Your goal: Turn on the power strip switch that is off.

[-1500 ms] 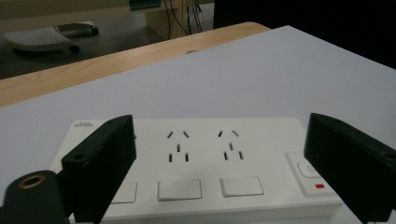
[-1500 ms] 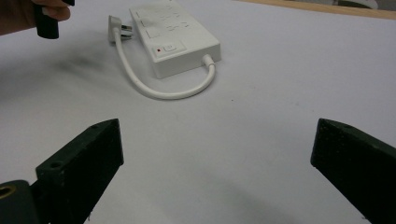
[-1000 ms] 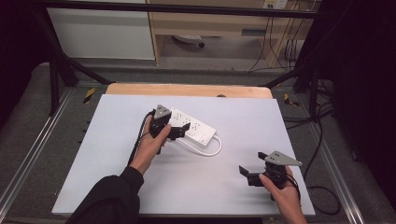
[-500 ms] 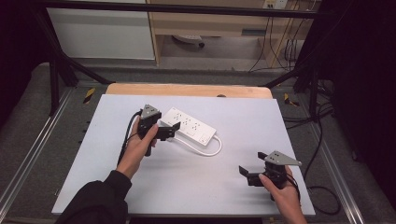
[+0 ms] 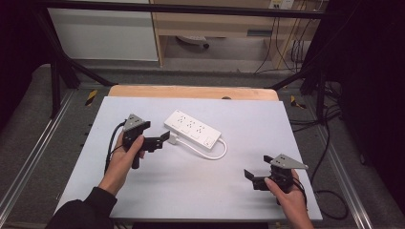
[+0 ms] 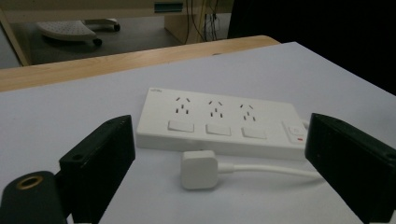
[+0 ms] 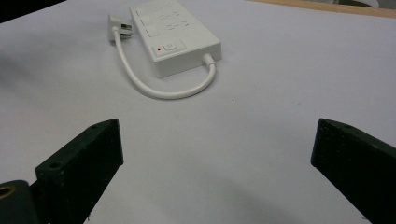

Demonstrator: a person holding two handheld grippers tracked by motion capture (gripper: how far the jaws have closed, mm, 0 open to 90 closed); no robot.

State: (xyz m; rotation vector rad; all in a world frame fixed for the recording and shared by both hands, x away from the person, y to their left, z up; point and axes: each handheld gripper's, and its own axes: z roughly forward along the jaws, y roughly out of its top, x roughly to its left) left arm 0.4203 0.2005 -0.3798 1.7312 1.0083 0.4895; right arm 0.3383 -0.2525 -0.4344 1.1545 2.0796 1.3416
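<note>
The white counter point(image 5: 191, 191) carries a white power strip point(image 5: 192, 127) lying flat at its far middle, its short cable looping back to a plug point(image 6: 198, 169) resting just beside the strip's near edge. The left tool point(image 5: 164, 138), jaws spread, sits just left of the plug. The right tool point(image 5: 248, 177), also spread, hangs near right, well apart. Risk: closing off-centre could skid the loose plug or drag the strip.

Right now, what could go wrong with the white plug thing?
The left gripper is open, its jaws close to the plug. A sideways nudge might push the plug away instead of catching it. The short cord joins it to the power strip, so pulling could drag the strip along.
</note>
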